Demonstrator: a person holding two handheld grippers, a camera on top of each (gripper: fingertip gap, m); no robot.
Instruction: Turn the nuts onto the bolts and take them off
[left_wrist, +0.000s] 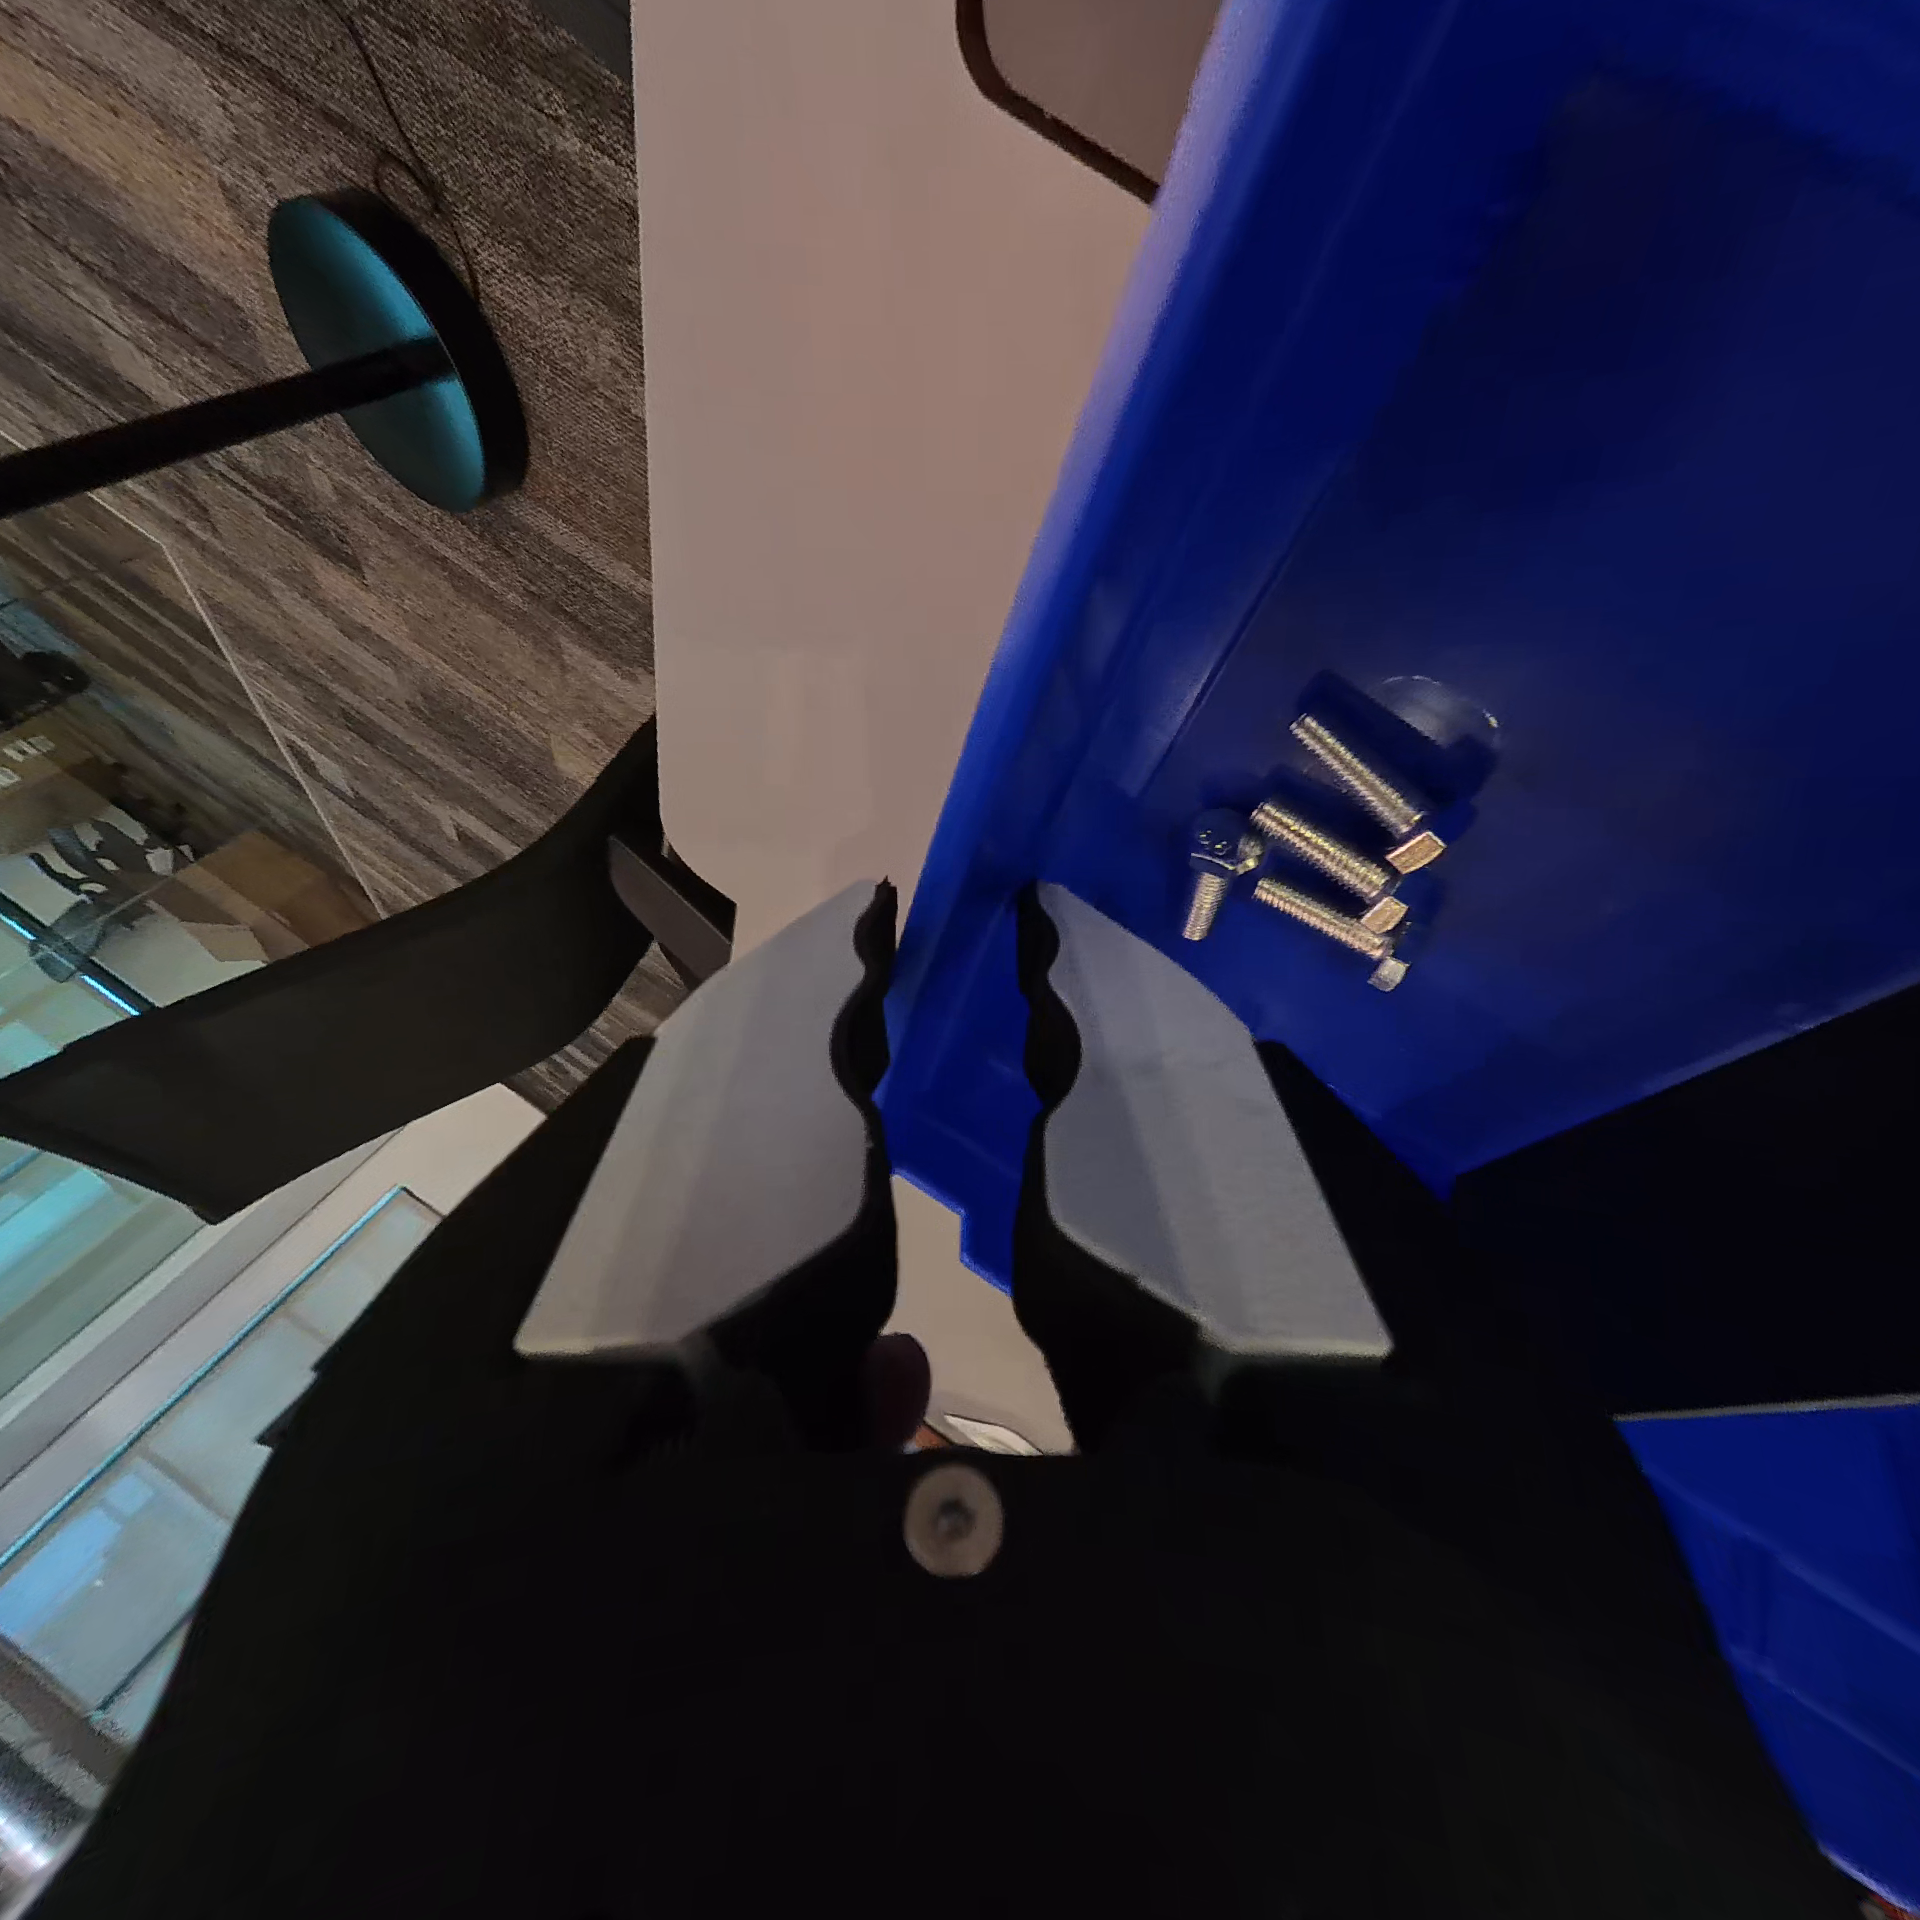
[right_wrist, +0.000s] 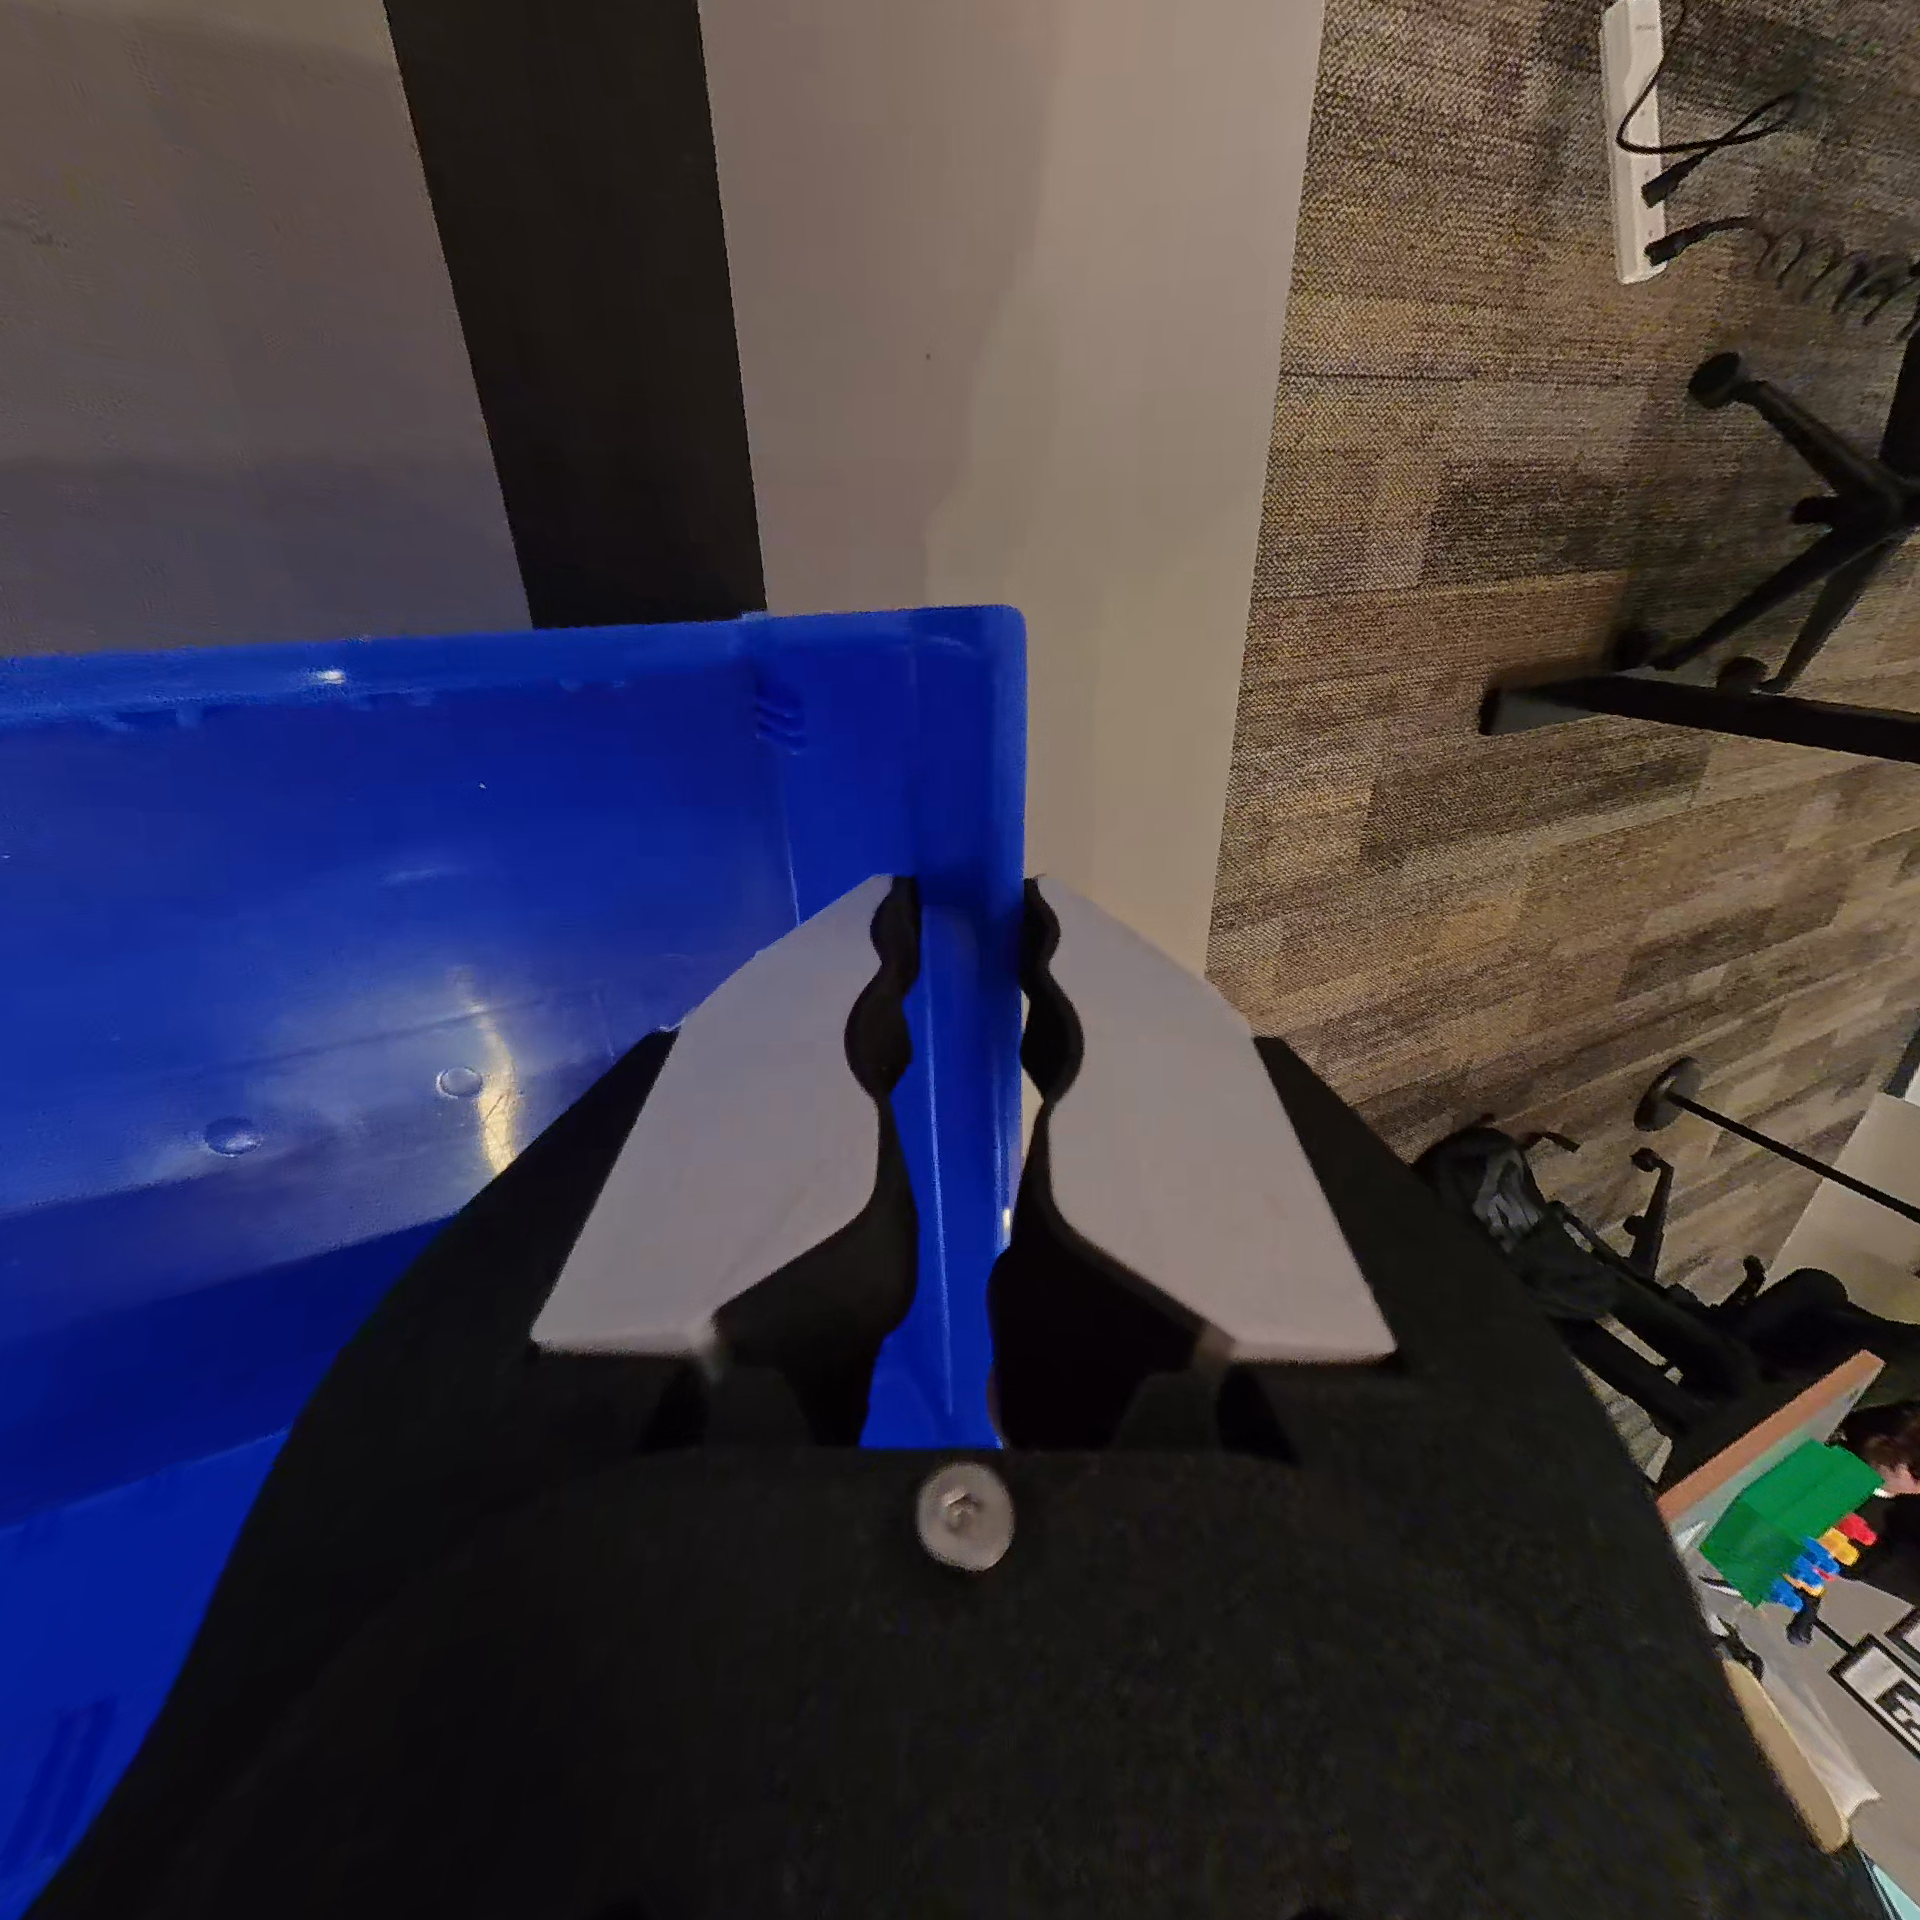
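Four bolts (left_wrist: 1320, 842) are clustered together inside the bin (left_wrist: 1558, 416), on its floor, near the side wall. That wall is straddled by the left gripper (left_wrist: 958, 904), one finger inside and one outside. The opposite wall is straddled likewise by the right gripper (right_wrist: 966, 894). The counter (left_wrist: 810, 468) is seen beyond the bin, the carpeted floor (left_wrist: 312, 623) farther out.

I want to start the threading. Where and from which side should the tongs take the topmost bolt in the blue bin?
Probably grip the topmost bolt mid-shank, tongs coming from the bin's open side, jaws across its length. It lies flat on the blue bin floor, head toward the neighbouring bolts, so the threaded end is freer.
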